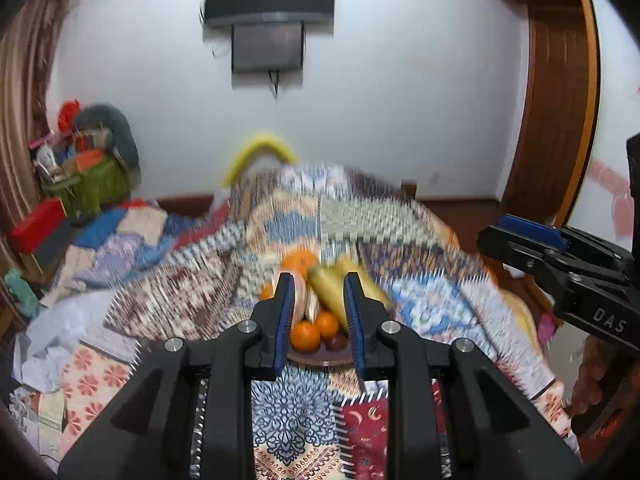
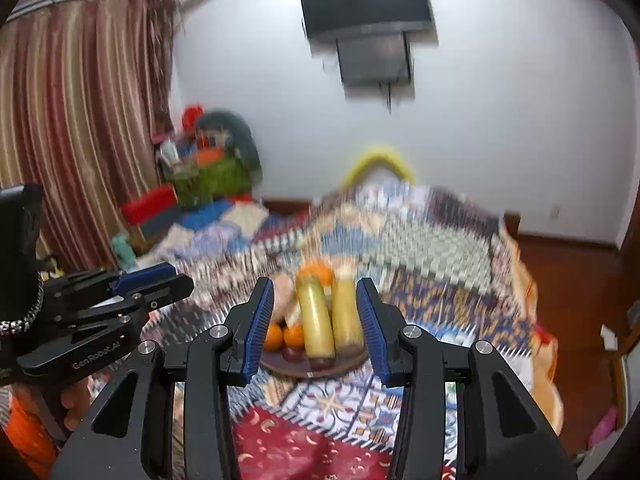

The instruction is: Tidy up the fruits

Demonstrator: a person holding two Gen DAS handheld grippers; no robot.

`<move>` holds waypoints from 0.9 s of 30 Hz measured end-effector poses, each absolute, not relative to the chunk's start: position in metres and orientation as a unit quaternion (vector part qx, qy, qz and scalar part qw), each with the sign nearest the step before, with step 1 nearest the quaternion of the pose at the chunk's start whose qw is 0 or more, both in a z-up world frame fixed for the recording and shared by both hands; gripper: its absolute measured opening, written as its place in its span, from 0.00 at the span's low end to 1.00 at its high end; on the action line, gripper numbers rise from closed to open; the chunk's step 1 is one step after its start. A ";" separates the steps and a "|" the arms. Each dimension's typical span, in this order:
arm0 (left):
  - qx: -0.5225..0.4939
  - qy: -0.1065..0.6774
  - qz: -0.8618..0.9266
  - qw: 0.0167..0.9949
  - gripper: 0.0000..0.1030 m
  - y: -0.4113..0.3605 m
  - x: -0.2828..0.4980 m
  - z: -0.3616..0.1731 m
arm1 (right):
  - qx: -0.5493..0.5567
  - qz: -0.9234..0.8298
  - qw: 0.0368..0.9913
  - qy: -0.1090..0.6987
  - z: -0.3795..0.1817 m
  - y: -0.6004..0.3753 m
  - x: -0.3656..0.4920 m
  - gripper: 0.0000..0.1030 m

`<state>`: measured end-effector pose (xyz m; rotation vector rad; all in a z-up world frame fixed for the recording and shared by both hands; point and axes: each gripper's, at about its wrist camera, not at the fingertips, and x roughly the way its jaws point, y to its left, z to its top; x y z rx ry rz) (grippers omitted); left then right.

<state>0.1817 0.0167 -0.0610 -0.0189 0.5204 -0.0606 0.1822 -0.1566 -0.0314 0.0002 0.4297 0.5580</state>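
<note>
Blue-padded jaws on both grippers, nothing between them. Left gripper: fingers spread a little with a clear gap, holding nothing. Right gripper: fingers spread wider, also holding nothing. Both hang above the bed, aimed at the fruit, not touching it.

Fruit sits on a dark plate in the middle of the patchwork quilt, ahead of both grippers. Two bananas lie side by side, long axis toward the cameras. Small oranges at the near left of the plate, a bigger orange at the back. Dark round fruits at the near edge, kind unclear. A pale fruit on the left is mostly hidden behind the left gripper's finger in the left wrist view; can't identify it.

Motion blur smears the quilt and the fruit outlines, so the exact count is not readable. The plate's near rim is partly cut off by the fingers in both views. Each gripper shows at the edge of the other's view, partly cropped. Part of a hand shows under the right gripper, mostly out of frame.
</note>
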 end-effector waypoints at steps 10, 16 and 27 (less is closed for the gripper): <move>0.008 0.129 -0.012 0.992 0.44 0.006 0.099 0.007 | 0.005 0.258 0.961 0.099 0.025 -0.164 0.108 0.49; 0.012 0.095 0.001 0.995 0.62 0.004 0.066 0.019 | 0.009 0.244 0.967 0.074 0.025 -0.162 0.092 0.69; 0.003 0.072 0.020 0.997 0.97 0.009 0.036 0.027 | 0.013 0.225 0.973 0.050 0.021 -0.163 0.073 1.00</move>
